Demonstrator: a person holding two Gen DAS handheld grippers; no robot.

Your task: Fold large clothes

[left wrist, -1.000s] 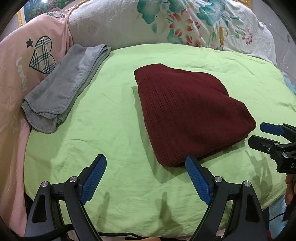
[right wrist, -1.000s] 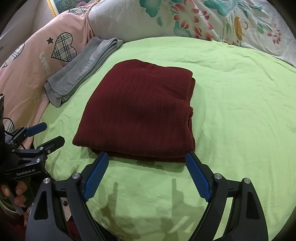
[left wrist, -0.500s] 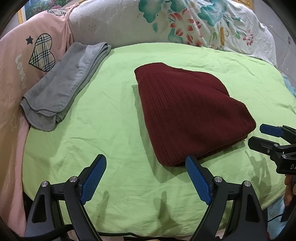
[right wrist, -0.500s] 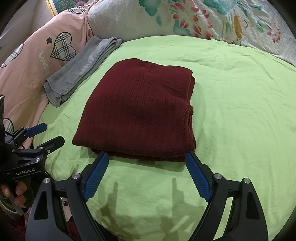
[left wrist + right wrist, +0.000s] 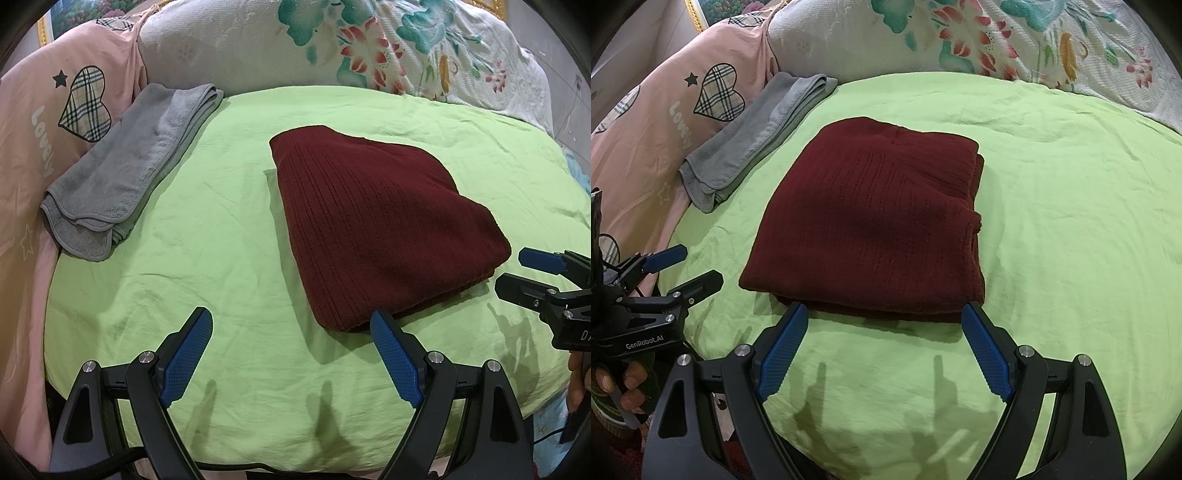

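Now both grippers, left gripper [image 5: 291,354] and right gripper [image 5: 882,350], spread, empty; sweater [image 5: 875,221] folded (square edges, don't drag).

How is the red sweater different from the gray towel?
The red sweater is dark, ribbed knit; the gray towel looks soft and fleecy. The sweater is folded into a wide, thick block, the towel into a long narrow strip. The sweater lies mid-bed on the green sheet; the towel sits at the sheet's edge beside the pink bedding. Both are folded and untouched.

"Lovely" on the pink bedding [image 5: 40,147]; "GenRobot.AI" on the left tool [image 5: 685,266].
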